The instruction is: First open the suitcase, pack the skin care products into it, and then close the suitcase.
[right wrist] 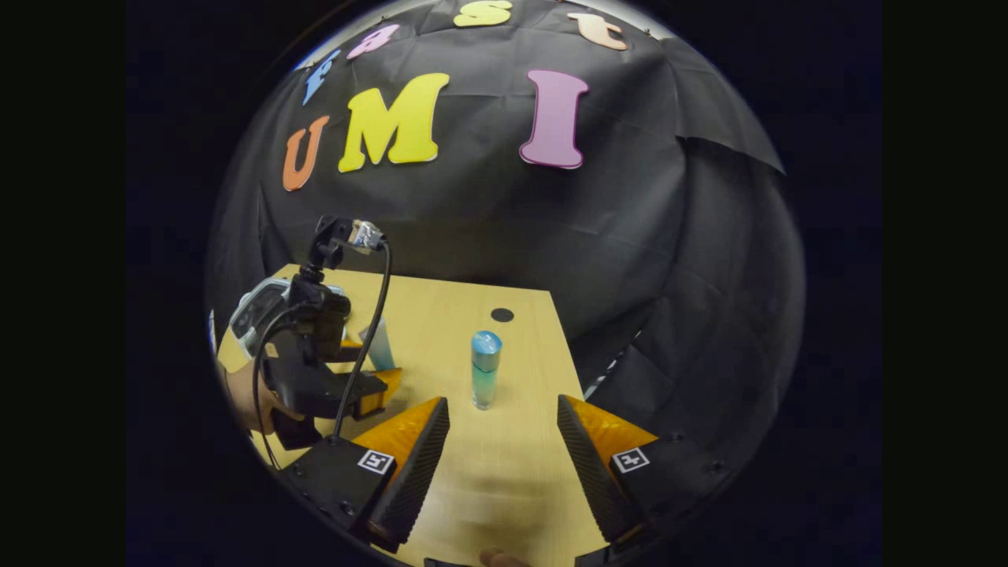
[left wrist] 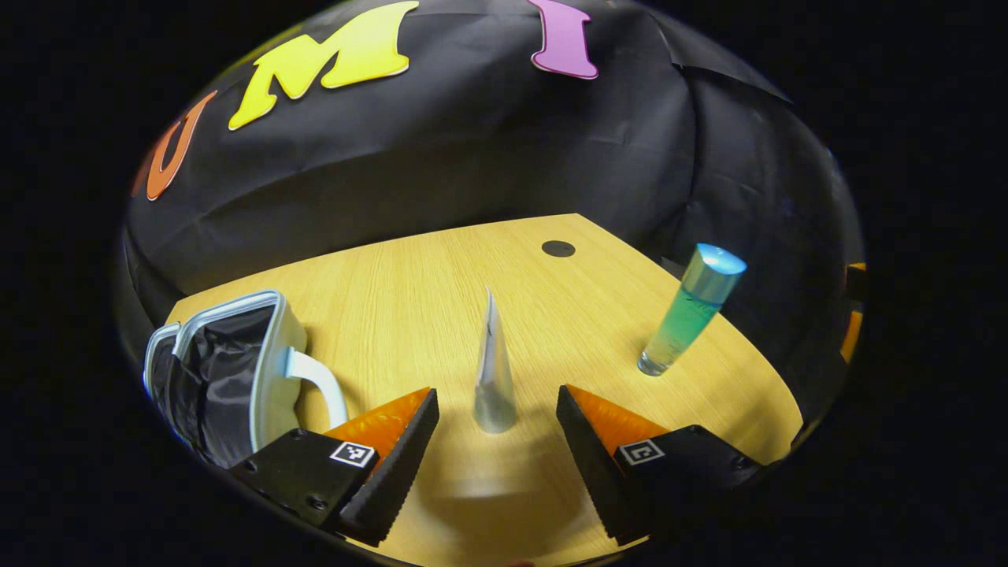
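A small pale suitcase lies open at the table's left, black lining showing and its handle toward me. A silvery tube stands upright on its cap. My left gripper is open, and the tube's base stands between its fingertips without touching either one. A teal bottle with a blue cap stands farther right. In the right gripper view this bottle stands just ahead of my open right gripper, which holds nothing. The left gripper appears there around the tube, with the suitcase behind it.
The wooden table has a round black hole near its far edge. Its right edge runs close behind the bottle. A hand holds the left gripper, and a cable loops up from its camera mount.
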